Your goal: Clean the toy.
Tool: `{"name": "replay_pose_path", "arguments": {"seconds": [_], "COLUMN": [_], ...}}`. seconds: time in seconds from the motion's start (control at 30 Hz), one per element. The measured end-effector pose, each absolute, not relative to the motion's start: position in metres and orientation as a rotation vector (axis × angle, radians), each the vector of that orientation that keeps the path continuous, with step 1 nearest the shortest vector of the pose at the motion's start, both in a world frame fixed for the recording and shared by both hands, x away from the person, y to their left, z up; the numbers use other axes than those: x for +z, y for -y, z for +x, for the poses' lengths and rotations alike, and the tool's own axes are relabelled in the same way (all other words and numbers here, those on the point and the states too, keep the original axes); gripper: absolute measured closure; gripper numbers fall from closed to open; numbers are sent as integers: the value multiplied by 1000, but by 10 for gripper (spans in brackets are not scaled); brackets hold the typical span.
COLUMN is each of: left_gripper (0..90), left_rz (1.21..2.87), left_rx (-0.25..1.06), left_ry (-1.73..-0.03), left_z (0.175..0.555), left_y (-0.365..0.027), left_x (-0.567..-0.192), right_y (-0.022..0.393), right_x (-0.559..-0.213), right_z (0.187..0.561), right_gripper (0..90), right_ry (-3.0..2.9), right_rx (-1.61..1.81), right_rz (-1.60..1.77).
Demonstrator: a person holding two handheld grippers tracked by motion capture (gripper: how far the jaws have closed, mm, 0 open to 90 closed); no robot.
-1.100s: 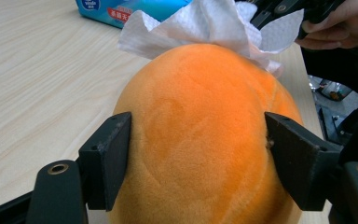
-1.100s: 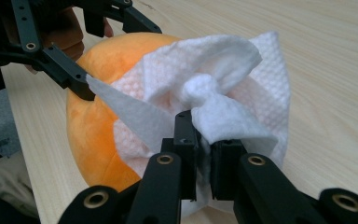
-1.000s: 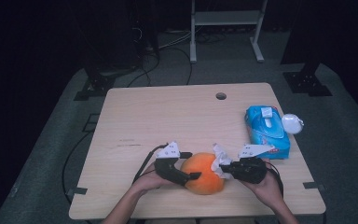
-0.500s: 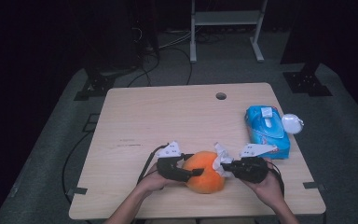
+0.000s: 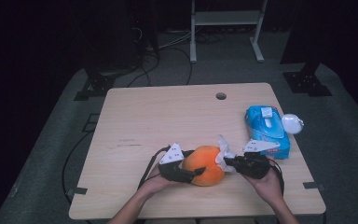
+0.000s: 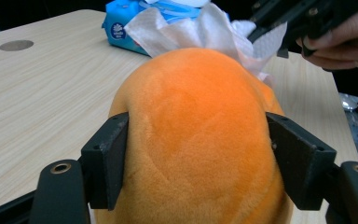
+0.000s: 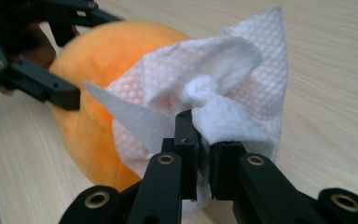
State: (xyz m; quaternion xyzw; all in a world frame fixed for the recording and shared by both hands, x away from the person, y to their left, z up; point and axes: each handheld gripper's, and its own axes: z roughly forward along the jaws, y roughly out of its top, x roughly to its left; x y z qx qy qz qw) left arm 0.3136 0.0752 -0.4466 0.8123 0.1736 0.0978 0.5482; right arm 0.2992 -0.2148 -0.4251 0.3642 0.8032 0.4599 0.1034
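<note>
My left gripper (image 6: 193, 154) straddles the orange plush ball (image 6: 196, 135) at the near edge of the table (image 5: 135, 121). Its jaws have just been opening a little, yet both pads sit against the fur on either flank, so I take it as a loose hold. The ball looks soft and light, a stuffed thing that dents under the pads and springs back. I judge it best gripped across its widest part, low down, where the pile gives some friction and it cannot squirt out.

Just beyond, my right gripper (image 7: 204, 156) is clamped narrow on a bunched white tissue (image 7: 214, 100) that lies against the ball's far side. The tissue is thin, limp and likely to tear. I would keep hold at the twisted knot, where the layers are thickest, and wipe gently.

Farther off to the right lies the blue tissue pack (image 5: 266, 130), with a small white object (image 5: 292, 123) beside it.
</note>
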Motion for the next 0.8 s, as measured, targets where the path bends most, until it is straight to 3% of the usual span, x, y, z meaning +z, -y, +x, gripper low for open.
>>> {"name": "replay_pose_path", "arguments": {"seconds": [0.13,0.37,0.57,0.8], "left_gripper": [246,98,242,248], "left_rz": [1941,1919,1971,1989], "left_rx": [216,148,118,119], "left_ry": [-375,-390,-388,-381], "left_z": [312,320,319,317], "left_y": [-75,-85,-84,-84], "left_x": [-445,-434,-440,-438], "right_y": [209,201,205,213], "right_x": [-418,-420,-423,-422], "right_z": [297,287,291,295], "right_gripper": [827,832,825,830], "right_ry": [-2345,-2437,-2447,-2406], "right_rx": [1426,1435,1449,1369], "right_rz": [1036,887,930,1000]}}
